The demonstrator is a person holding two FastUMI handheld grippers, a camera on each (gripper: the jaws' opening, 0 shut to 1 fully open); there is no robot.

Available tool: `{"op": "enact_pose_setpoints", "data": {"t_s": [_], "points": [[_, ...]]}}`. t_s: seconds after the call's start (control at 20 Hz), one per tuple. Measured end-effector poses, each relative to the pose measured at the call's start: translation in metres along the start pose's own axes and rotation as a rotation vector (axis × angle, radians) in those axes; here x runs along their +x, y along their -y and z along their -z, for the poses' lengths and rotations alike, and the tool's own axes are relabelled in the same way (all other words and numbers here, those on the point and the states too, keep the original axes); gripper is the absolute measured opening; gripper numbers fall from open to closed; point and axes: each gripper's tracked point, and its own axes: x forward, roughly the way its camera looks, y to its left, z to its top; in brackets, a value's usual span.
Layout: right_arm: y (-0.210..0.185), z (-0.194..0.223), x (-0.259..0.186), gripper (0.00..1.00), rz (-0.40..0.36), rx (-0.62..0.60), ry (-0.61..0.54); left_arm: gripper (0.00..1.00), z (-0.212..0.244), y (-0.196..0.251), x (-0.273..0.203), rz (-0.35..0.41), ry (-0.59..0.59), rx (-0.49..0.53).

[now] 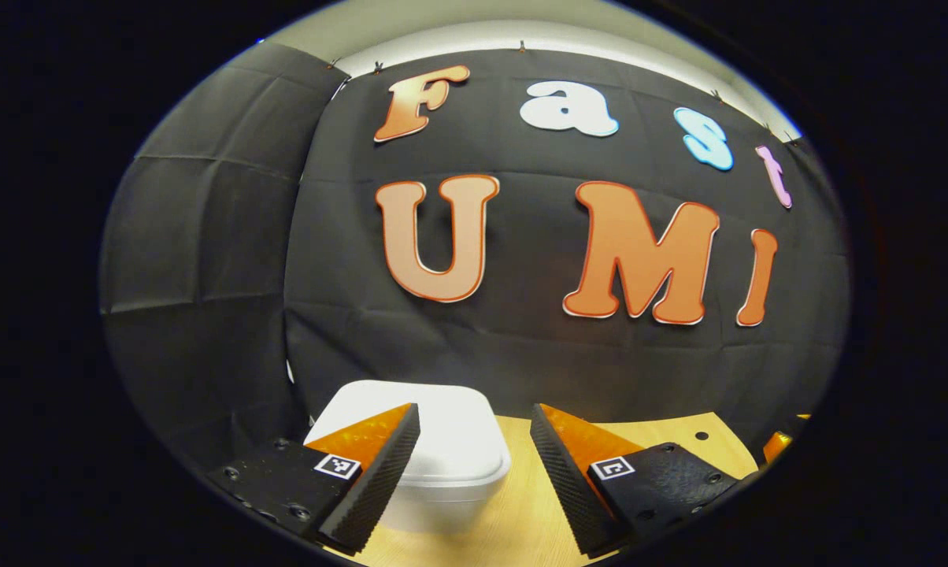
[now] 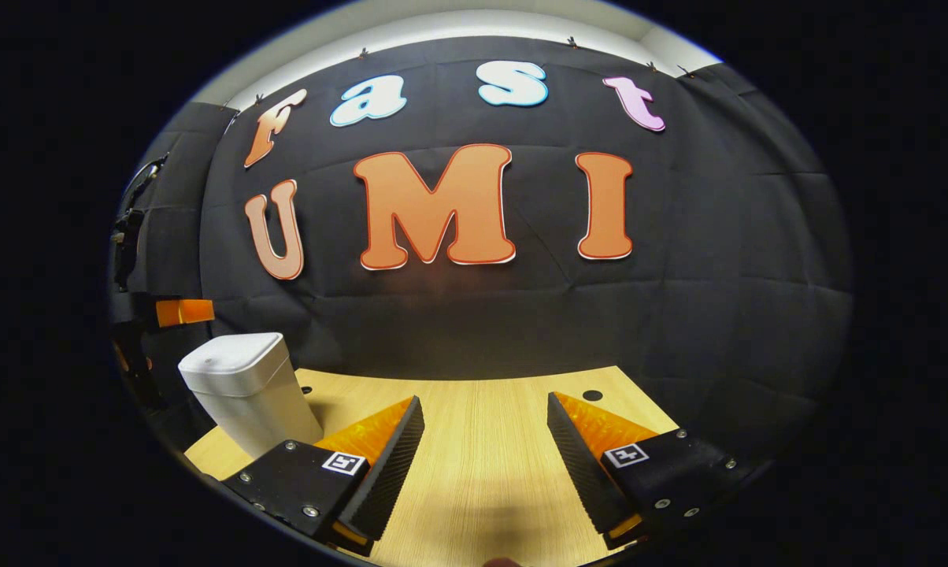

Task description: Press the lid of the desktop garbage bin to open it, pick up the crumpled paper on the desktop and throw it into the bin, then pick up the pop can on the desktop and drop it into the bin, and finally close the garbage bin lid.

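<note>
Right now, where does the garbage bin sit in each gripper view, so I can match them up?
Left gripper view: the white garbage bin sits low, left of centre, close ahead, partly behind the left gripper's left finger, lid shut.
Right gripper view: the bin stands at the far left, on the desktop's left edge.
Shared landmark: the wooden desktop.

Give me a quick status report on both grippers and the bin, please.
Left gripper open, empty, right at the white garbage bin. Right gripper open, empty, over bare wooden desktop. Bin lid shut. Nothing in the way.
</note>
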Motion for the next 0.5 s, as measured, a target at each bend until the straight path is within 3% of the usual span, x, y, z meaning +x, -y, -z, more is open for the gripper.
{"op": "enact_pose_setpoints", "data": {"t_s": [0.5], "points": [[-0.005,-0.017,-0.006,0.94,-0.018,-0.007,0.036,0.93,0.025,0.065,-0.047,0.100,0.040,-0.003]]}}
